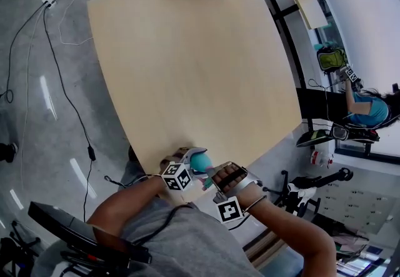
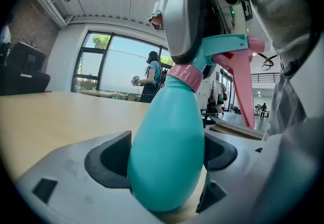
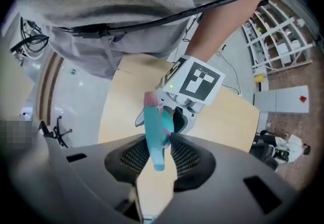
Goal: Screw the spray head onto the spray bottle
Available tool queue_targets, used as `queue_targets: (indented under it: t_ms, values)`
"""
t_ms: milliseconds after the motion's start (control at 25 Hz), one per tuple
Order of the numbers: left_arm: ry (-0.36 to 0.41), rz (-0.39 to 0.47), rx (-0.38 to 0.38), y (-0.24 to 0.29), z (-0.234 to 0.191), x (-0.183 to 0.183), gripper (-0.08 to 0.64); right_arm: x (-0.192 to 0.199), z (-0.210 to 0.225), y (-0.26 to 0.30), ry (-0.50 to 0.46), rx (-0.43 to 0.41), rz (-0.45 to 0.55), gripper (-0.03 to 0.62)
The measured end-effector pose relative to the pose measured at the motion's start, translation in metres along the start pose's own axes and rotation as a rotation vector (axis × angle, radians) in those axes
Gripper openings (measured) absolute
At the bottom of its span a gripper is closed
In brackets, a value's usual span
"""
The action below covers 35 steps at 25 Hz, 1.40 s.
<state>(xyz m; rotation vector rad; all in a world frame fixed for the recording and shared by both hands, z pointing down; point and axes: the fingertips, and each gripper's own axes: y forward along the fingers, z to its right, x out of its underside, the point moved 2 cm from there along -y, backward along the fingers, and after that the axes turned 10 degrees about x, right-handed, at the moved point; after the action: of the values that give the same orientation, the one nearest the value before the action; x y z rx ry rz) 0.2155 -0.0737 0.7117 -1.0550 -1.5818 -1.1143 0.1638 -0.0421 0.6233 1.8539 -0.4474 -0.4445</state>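
Note:
A teal spray bottle (image 1: 200,161) stands upright at the near edge of the wooden table (image 1: 194,63). My left gripper (image 2: 164,158) is shut on the bottle's belly (image 2: 167,137), one dark pad on each side. A pink collar (image 2: 185,75) joins the bottle to the teal spray head (image 2: 223,46), whose pink trigger (image 2: 245,91) hangs down at the right. My right gripper (image 3: 157,154) is shut on the spray head (image 3: 153,134), which stands on edge between its mesh pads. In the head view the right gripper (image 1: 215,176) sits just right of the left gripper (image 1: 189,158).
Cables (image 1: 56,63) run over the grey floor left of the table. A seated person in a teal top (image 1: 365,110) is at the far right by the windows. A black chair back (image 1: 75,238) is at the lower left, and a shelf rack (image 3: 276,41) stands behind me.

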Motion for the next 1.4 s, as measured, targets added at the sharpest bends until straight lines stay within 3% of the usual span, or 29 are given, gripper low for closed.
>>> queue_targets:
  t_ms: [40, 240, 360, 560, 800, 1000, 1080, 1240, 1400]
  values:
    - [-0.002, 0.001, -0.001, -0.001, 0.001, 0.000, 0.390, -0.003, -0.001, 0.000, 0.076, 0.009, 0.033, 0.123]
    - [-0.008, 0.008, -0.002, -0.001, 0.001, 0.002, 0.390, 0.020, 0.010, -0.004, 0.088, 0.031, 0.181, 0.121]
    - [-0.006, 0.011, 0.007, -0.003, 0.000, 0.001, 0.390, 0.021, 0.017, -0.006, 0.181, -0.016, 0.249, 0.121]
    - [0.007, 0.007, 0.118, -0.005, 0.002, -0.001, 0.390, 0.023, 0.025, -0.007, 0.272, -0.116, 0.311, 0.121]
    - [0.100, -0.046, 0.276, -0.014, 0.012, 0.000, 0.396, 0.025, 0.026, -0.010, 0.412, -0.112, 0.363, 0.121]
    - [0.121, -0.074, 0.261, -0.017, 0.008, 0.001, 0.391, 0.022, 0.027, -0.010, 0.566, -0.047, 0.393, 0.121]
    - [0.114, -0.068, 0.236, -0.014, 0.007, 0.003, 0.388, 0.026, 0.024, -0.007, 0.660, -0.023, 0.401, 0.121]
    - [0.107, -0.062, 0.215, -0.010, 0.008, 0.008, 0.387, 0.033, 0.020, -0.002, 1.003, 0.011, 0.452, 0.122]
    - [0.103, -0.061, 0.198, -0.009, 0.006, 0.008, 0.388, 0.037, 0.021, -0.001, 1.216, 0.082, 0.479, 0.123]
